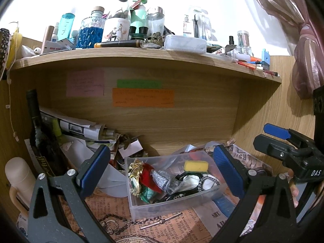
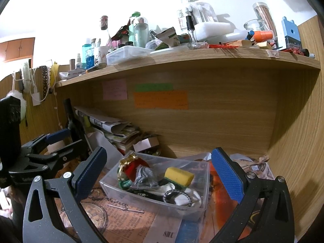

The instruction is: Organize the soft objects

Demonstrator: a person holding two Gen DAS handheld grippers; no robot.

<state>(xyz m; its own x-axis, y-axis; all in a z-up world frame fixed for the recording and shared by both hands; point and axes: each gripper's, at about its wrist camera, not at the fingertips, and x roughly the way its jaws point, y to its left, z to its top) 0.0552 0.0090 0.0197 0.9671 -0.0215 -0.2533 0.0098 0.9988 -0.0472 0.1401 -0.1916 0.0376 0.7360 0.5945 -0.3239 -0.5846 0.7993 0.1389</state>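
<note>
Left gripper (image 1: 162, 168): jaws spread wide, holding nothing, hovering before a clear plastic bin (image 1: 176, 199) set on newsprint-patterned paper (image 1: 113, 204) beneath a cluttered wooden shelf (image 1: 141, 57). In bin, left to right: gold-and-red fabric bundle (image 1: 144, 173), grey mesh pouch (image 1: 160, 179), yellow sponge (image 1: 196, 166), black-and-white braided hair tie (image 1: 206, 182). Right gripper (image 2: 160, 172): fingers likewise apart and empty, poised in front of the same bin, level with its near wall.

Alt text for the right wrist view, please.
The open right gripper hovers before a clear plastic bin holding a yellow sponge, red cloth and hair ties, under a cluttered wooden shelf. The left gripper shows at left.
</note>
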